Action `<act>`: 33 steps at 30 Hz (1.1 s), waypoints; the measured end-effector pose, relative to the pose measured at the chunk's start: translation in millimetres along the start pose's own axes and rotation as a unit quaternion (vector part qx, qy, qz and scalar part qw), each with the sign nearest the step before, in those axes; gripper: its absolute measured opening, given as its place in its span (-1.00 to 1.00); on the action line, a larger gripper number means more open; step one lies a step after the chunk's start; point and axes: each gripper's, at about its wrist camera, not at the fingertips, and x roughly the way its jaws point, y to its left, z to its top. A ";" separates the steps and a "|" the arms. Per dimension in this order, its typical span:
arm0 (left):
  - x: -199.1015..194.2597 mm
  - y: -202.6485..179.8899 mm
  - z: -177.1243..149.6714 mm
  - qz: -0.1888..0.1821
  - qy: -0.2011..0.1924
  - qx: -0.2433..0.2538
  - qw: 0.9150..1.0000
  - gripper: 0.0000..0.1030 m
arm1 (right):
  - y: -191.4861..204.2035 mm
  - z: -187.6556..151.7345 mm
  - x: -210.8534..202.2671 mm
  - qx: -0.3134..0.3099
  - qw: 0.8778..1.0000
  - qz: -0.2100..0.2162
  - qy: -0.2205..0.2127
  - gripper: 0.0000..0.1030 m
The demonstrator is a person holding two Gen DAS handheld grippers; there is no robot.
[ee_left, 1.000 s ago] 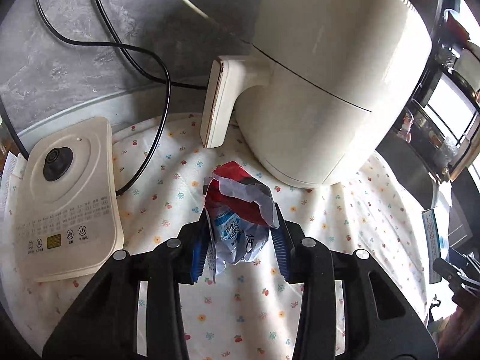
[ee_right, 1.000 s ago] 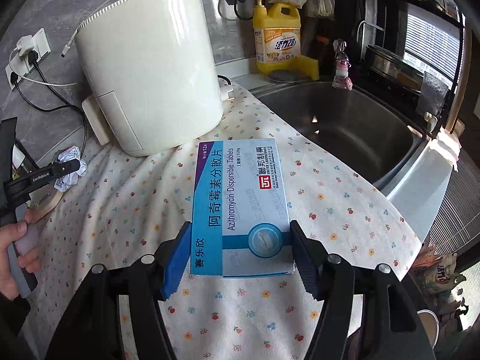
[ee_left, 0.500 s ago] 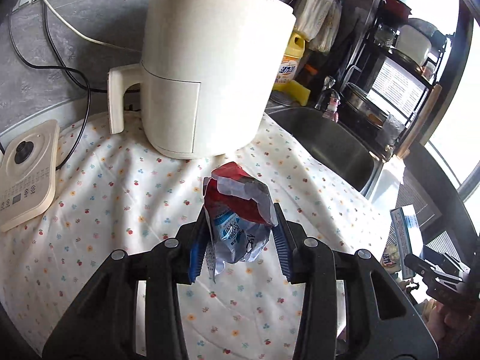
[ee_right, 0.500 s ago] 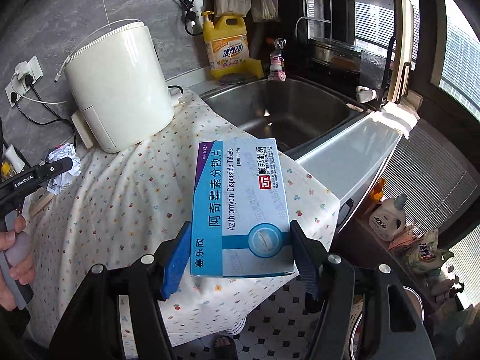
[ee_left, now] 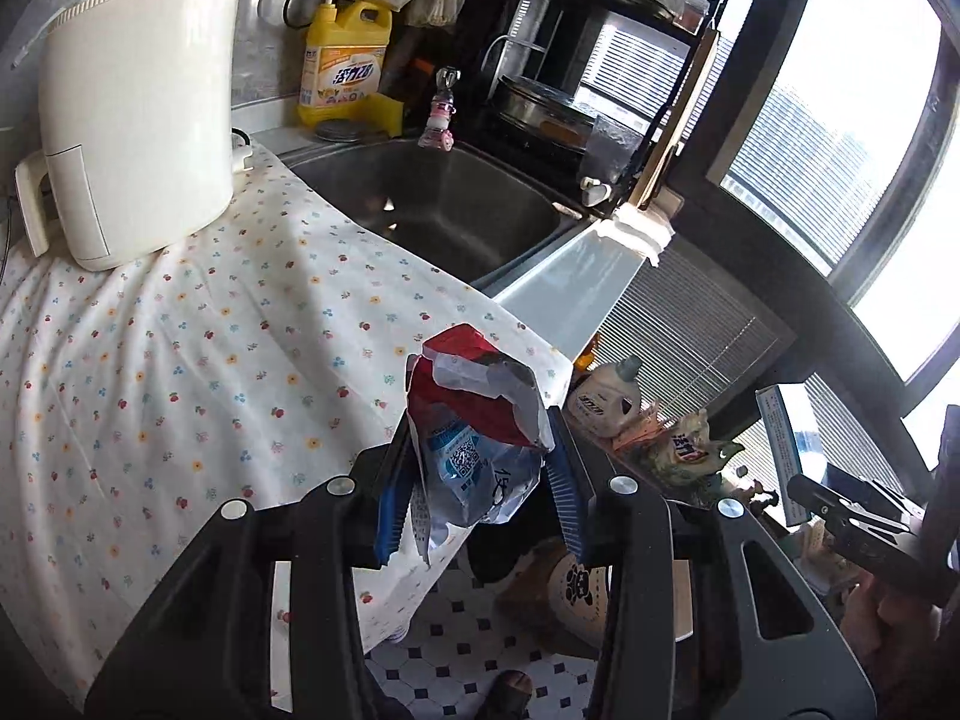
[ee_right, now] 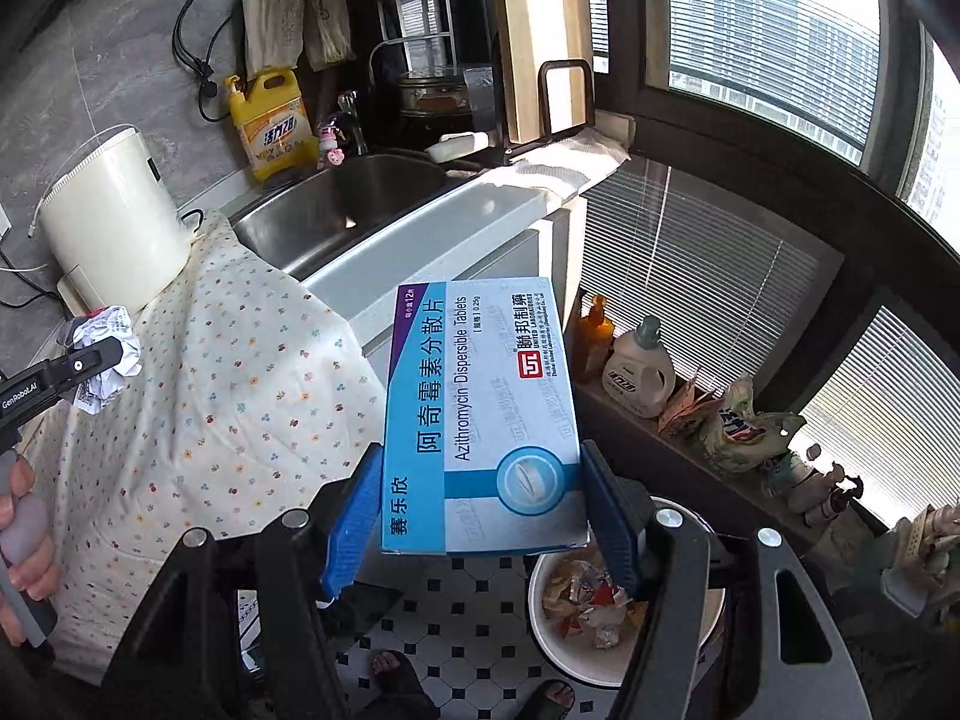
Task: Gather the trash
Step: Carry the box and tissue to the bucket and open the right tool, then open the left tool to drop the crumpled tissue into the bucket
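My left gripper is shut on a crumpled red and silver wrapper, held over the front edge of the cloth-covered counter. A blue and white tablet box lies flat between the blue pads of my right gripper, which is shut on it. Directly under that box stands a white trash bin on the tiled floor, with several scraps in it. The right wrist view also catches the left gripper and its wrapper at the far left.
A white appliance stands on the floral cloth, with a steel sink and a yellow detergent bottle beside it. Bottles and bags line the low sill under the window. A person's sandalled feet are by the bin.
Both grippers have swung right, off the counter top and out past its front edge, so the floor and bin have come into view. Each still holds its item.
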 end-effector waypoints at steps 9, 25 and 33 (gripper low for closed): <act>24.9 -100.6 -33.7 -0.034 0.029 0.040 0.998 -0.20 | -92.9 -32.8 -9.8 0.038 0.999 -0.010 0.017 0.36; 65.7 -221.1 -88.3 -0.088 0.084 0.086 0.989 -0.17 | -216.8 -82.7 -38.6 0.124 0.991 -0.042 0.024 0.83; 88.0 -274.0 -106.2 -0.126 0.117 0.107 0.979 0.04 | -254.9 -102.7 -55.9 0.151 0.986 -0.062 0.022 0.83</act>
